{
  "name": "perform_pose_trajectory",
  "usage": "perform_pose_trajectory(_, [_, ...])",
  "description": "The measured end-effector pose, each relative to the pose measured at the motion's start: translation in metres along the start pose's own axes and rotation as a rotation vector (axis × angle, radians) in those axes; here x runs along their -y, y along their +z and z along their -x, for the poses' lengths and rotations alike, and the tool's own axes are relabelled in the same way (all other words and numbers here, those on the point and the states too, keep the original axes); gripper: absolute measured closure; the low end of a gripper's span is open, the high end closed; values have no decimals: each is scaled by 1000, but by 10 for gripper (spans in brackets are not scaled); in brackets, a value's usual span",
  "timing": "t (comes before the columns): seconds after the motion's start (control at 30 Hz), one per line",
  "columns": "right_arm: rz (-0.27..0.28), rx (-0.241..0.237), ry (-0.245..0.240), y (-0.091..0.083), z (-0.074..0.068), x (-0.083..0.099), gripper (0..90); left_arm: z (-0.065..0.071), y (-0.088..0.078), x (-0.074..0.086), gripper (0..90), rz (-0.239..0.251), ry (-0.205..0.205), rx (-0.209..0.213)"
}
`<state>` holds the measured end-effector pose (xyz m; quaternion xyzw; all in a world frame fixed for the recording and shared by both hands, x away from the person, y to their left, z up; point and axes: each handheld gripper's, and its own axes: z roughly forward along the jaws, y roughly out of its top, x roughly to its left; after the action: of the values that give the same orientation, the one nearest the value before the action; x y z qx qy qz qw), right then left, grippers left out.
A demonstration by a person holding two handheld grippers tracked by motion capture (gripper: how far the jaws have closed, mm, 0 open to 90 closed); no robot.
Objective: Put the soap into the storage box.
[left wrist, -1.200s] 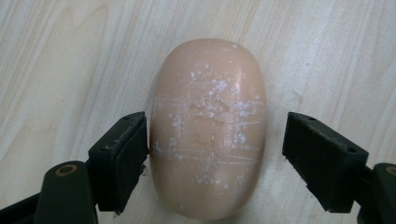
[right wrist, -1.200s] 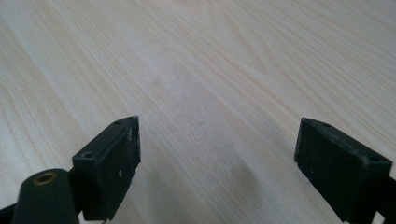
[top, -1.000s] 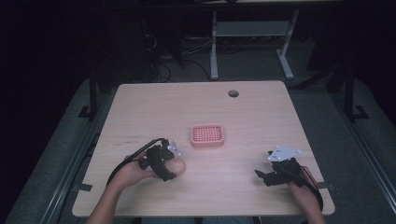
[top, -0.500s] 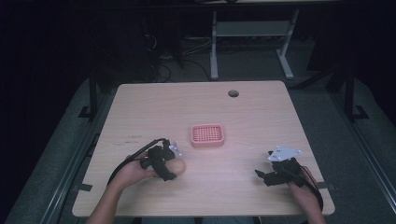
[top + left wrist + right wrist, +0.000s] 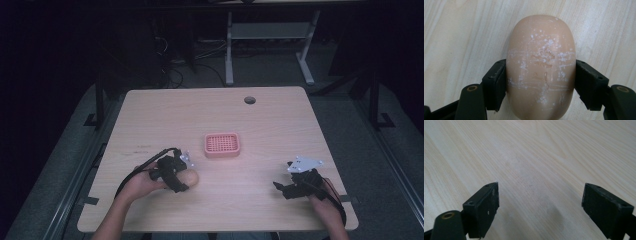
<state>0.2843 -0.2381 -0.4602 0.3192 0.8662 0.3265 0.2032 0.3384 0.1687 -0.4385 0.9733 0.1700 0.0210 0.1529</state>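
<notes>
A tan oval soap bar (image 5: pixel 193 176) with white scuff marks lies on the wooden table (image 5: pixel 280 125) at the front left. My left gripper (image 5: pixel 184 178) is shut on it. In the left gripper view the two black jaws press against the soap bar (image 5: pixel 541 50) on both long sides, at the end nearer the camera. A pink ridged soap dish (image 5: pixel 222 145) sits at the table's middle, a little beyond and to the right of the soap. My right gripper (image 5: pixel 282 189) rests low at the front right, open, with bare wood between its jaws (image 5: pixel 540 202).
A dark round cable hole (image 5: pixel 249 100) lies near the table's far edge. A white desk frame (image 5: pixel 270 35) and cables stand on the dark floor behind. Bare wood stretches between the two grippers and around the dish.
</notes>
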Motion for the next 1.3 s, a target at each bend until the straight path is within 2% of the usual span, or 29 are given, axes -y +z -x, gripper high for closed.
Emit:
perform_pose_trajectory(0.43, [0, -2, 9, 0, -1, -1, 138, -3, -9, -7, 321, 35, 0, 5])
perform_pose_trajectory(0.53, [1, -3, 8, 0, -1, -1, 138, -5, -11, -10, 321, 25, 8, 4])
perform_pose_trajectory(0.67, [4, -1, 1, -1, -1, -1, 138, -8, -14, -12, 321, 41, -1, 6])
perform_pose_trajectory(0.87, [4, -4, -4, 1, -2, -2, 138, -12, -16, -17, 321, 34, 6, 5])
perform_pose_trajectory(1.3, [10, -6, 7, 2, -1, -3, 138, -18, -15, -30, 321, 32, 12, 16])
